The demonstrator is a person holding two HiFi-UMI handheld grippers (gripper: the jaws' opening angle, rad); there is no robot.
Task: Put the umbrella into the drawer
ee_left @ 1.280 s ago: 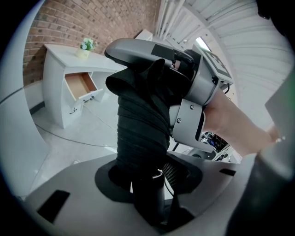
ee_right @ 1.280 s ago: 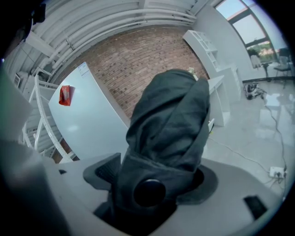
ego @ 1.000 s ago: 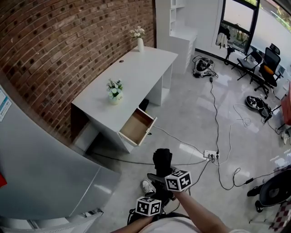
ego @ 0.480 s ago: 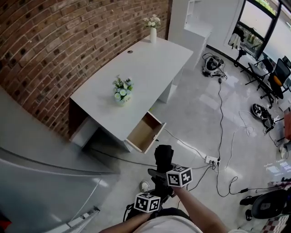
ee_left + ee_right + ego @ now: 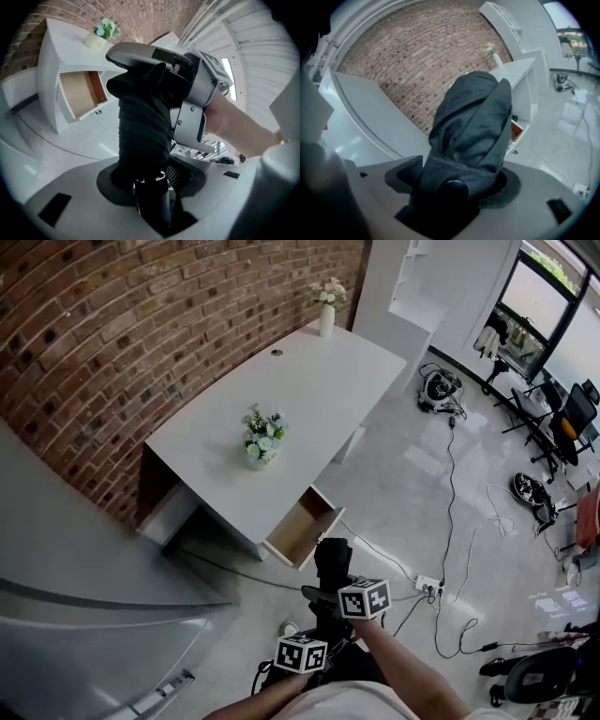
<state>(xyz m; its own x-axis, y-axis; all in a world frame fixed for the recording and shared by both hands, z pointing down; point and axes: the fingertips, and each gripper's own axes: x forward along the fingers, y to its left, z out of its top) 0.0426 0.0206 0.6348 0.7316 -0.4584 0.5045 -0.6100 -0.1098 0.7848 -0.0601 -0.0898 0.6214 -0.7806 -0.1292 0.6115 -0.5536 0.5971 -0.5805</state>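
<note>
Desk (image 5: pixel 309 371): long white top running along the brick wall (image 5: pixel 141 324); drawer side faces the grey floor (image 5: pixel 412 493)
Drawer (image 5: pixel 302 524): pulled out of the desk's front at the near end; wooden inside showing
Umbrella (image 5: pixel 333 563): black, folded, up in the air over the floor, just short of the open drawer's front edge; not in the drawer yet
Right tongs (image 5: pixel 453 178): clamped on the umbrella; dark fabric fills the gap between the jaws, and a round black knob sits at the near end
Left tongs (image 5: pixel 146 180): clamped too; the jaws pinch the narrow black end, and the wrapped canopy rises away from them; the right tongs grip the canopy's far end in this view
Tongs together: one behind the other along the umbrella; right tongs nearer the drawer, left tongs nearer the person
Potted flowers (image 5: pixel 261 440): mid-desk, toward the near end
Vase (image 5: pixel 325 313): white, at the far corner of the desk
Since a second ago: desk and drawer have swung closer in the head view; the strip of floor between the umbrella's tip and the drawer has shrunk; both grips are unchanged on the same two ends
</note>
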